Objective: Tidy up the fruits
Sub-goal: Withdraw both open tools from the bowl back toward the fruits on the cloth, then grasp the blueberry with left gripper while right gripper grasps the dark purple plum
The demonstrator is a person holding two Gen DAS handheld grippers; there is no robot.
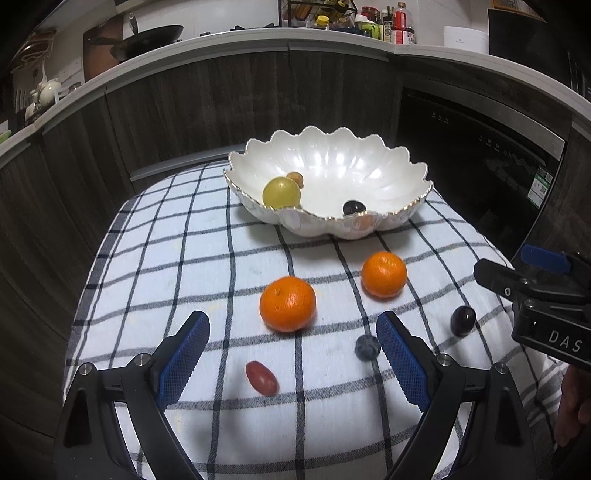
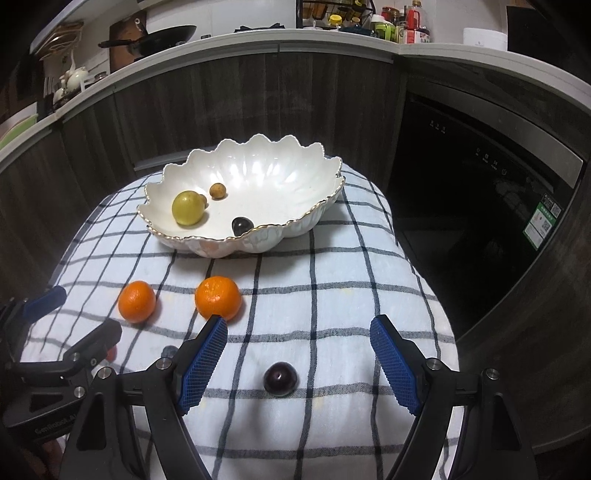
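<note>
A white scalloped bowl (image 1: 399, 173) (image 2: 295, 177) stands at the far side of the checked cloth. It holds a yellow-green fruit (image 1: 281, 192) (image 2: 188, 207), a small brown fruit (image 1: 296, 178) (image 2: 218, 191) and a dark grape (image 1: 354, 208) (image 2: 242, 225). Two mandarins (image 1: 287, 304) (image 1: 384, 274) lie on the cloth, also in the right wrist view (image 2: 137, 301) (image 2: 218, 297). A red grape (image 1: 262, 377), a blueberry (image 1: 367, 348) and a dark plum (image 1: 463, 320) (image 2: 280, 379) lie nearer. My left gripper (image 1: 291, 354) is open and empty above the red grape. My right gripper (image 2: 299, 362) is open and empty, with the plum between its fingers.
The checked cloth (image 1: 184, 258) (image 2: 369, 277) covers a small rounded table. Dark cabinets and a black oven (image 2: 480, 184) stand behind and to the right. A counter with a pan (image 1: 147, 37) and bottles (image 1: 399, 22) runs along the back.
</note>
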